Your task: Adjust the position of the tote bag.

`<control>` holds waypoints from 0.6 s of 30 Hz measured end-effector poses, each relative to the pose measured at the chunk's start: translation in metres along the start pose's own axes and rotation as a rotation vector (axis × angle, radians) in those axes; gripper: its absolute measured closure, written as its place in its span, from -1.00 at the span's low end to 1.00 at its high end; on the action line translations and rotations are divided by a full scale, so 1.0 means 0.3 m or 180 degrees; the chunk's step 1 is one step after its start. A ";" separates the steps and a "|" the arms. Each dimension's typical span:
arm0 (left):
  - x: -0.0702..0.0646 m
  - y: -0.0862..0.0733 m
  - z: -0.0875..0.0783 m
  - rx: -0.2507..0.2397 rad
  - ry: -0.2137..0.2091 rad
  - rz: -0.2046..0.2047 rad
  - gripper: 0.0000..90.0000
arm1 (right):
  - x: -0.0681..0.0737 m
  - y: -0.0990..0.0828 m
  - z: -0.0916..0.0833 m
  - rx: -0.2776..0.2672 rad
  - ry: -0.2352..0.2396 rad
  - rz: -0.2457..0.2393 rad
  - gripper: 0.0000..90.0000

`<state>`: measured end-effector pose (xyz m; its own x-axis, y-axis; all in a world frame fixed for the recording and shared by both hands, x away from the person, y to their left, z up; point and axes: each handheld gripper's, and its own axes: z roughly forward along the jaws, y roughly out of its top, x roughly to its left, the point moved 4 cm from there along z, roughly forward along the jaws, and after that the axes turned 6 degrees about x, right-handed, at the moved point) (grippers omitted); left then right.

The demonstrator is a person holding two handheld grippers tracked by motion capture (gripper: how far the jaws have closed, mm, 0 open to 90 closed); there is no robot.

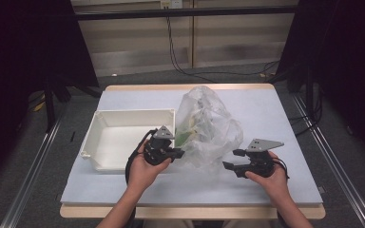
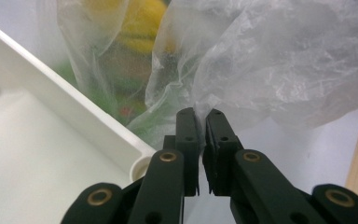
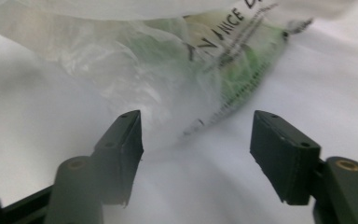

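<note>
- The room sat dim, with black curtains at both frame edges and pale wall panels along the top.
- A grey floor (image 1: 38,190) surrounded the pale blue tabletop (image 1: 275,123).
- A white tray (image 1: 105,118) lay left of centre.
- The clear plastic bag (image 1: 209,128) stood mid-frame.
- The left gripper (image 1: 177,153) pinched the bag's edge.
- The right gripper (image 1: 232,159) was open beside the bag.
</note>
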<state>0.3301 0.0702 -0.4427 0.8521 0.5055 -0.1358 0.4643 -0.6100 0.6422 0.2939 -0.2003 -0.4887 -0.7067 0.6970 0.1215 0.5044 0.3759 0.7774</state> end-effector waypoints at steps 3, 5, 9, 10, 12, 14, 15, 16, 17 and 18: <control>-0.002 -0.006 -0.001 0.0012 0.0012 -0.0016 0.90 | 0.018 0.016 0.038 0.0014 0.0070 -0.0012 -0.02; -0.007 -0.007 0.001 0.0034 0.0014 0.0000 0.92 | 0.025 0.024 0.060 0.0084 0.0052 -0.0044 0.51; -0.014 0.002 0.005 0.0064 0.0049 0.0011 0.93 | 0.013 0.039 0.077 0.0126 0.0154 0.0029 0.98; -0.014 0.007 0.008 0.0078 0.0047 0.0038 0.94 | 0.008 0.038 0.077 0.0121 0.0142 0.0032 1.00; -0.017 0.015 0.020 0.0054 0.0036 0.0039 0.94 | -0.001 0.028 0.070 0.0142 0.0156 0.0084 1.00; -0.019 0.025 0.034 0.0069 0.0013 0.0054 0.94 | -0.016 0.019 0.054 0.0131 0.0117 0.0150 1.00; -0.019 0.029 0.043 0.0081 -0.0016 0.0087 0.95 | -0.024 0.014 0.042 0.0115 0.0097 0.0180 1.00; -0.019 0.035 0.048 0.0118 -0.0007 0.0107 0.95 | -0.031 0.008 0.030 0.0105 0.0065 0.0198 1.00; -0.022 0.042 0.058 0.0093 -0.0032 0.0095 0.96 | -0.037 0.000 0.018 0.0097 0.0037 0.0224 1.00; -0.024 0.047 0.065 0.0107 -0.0047 0.0112 0.96 | -0.043 -0.009 0.007 0.0094 -0.0002 0.0247 1.00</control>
<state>0.3354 0.0460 -0.4473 0.8713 0.4745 -0.1249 0.4416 -0.6474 0.6211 0.3028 -0.2090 -0.4936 -0.6647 0.7250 0.1804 0.5720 0.3386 0.7471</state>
